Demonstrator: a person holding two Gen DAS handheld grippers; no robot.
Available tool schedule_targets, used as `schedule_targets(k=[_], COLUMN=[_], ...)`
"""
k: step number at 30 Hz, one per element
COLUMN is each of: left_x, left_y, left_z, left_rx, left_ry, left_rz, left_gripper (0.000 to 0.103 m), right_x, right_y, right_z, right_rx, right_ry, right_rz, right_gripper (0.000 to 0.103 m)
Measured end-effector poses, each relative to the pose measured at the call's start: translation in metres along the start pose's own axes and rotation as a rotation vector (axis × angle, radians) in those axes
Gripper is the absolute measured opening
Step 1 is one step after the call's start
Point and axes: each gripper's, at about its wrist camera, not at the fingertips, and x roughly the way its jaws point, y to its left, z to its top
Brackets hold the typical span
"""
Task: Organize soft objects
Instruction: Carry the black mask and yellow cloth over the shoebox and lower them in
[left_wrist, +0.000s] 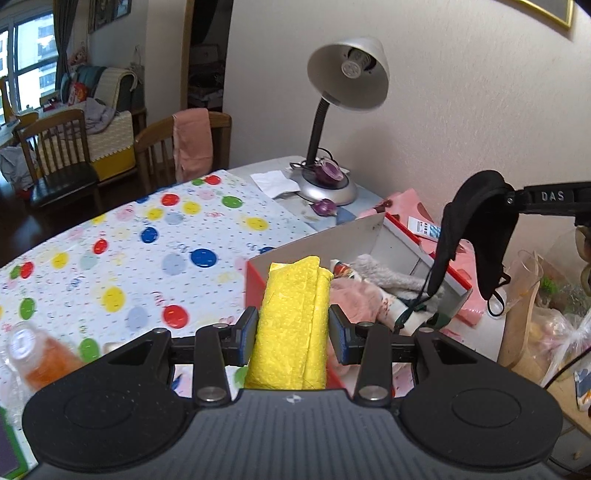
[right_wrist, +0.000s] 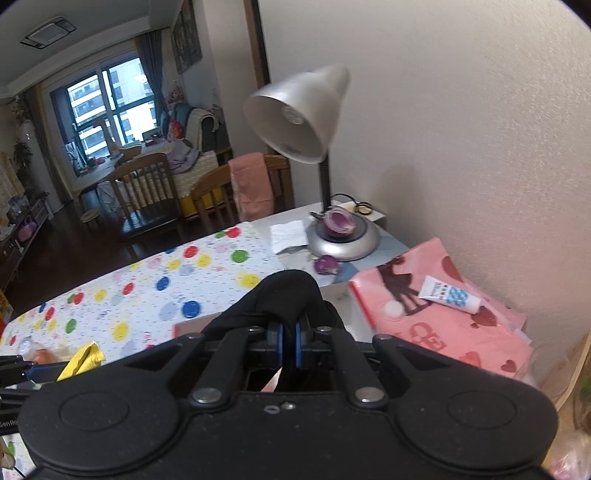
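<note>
Yellow cloth (left_wrist: 291, 325), clamped in the left tongs (left_wrist: 292, 332), runs lengthwise ahead over the box (left_wrist: 255, 280)'s near wall; right tongs (right_wrist: 289, 341) pinch a black mask (right_wrist: 284, 295) right of it.

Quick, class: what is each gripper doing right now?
Left gripper: closed on the folded yellow cloth.
Right gripper: closed on the black mask.
</note>
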Motion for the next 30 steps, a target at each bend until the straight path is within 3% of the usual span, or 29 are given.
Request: schedule_targets(k=[14,30], left_x=[0.094,0.178], left_y=[-0.037,-0.046], left_z=[0.035,0.034], left_rx=[0.029,0.065], left_ry=[0.078,0.181], left_rz=[0.034,0.08], left_gripper=[0.04,0.039], right_x=[0.05,0.119], right_y=[-0.057,-0.027], right_z=[0.0,-0.031], right_rx=[-0.02,-0.084], right_ry=[0.077,0.231], right_rz=[-0.014,0.091], right_gripper=[0.008,0.012])
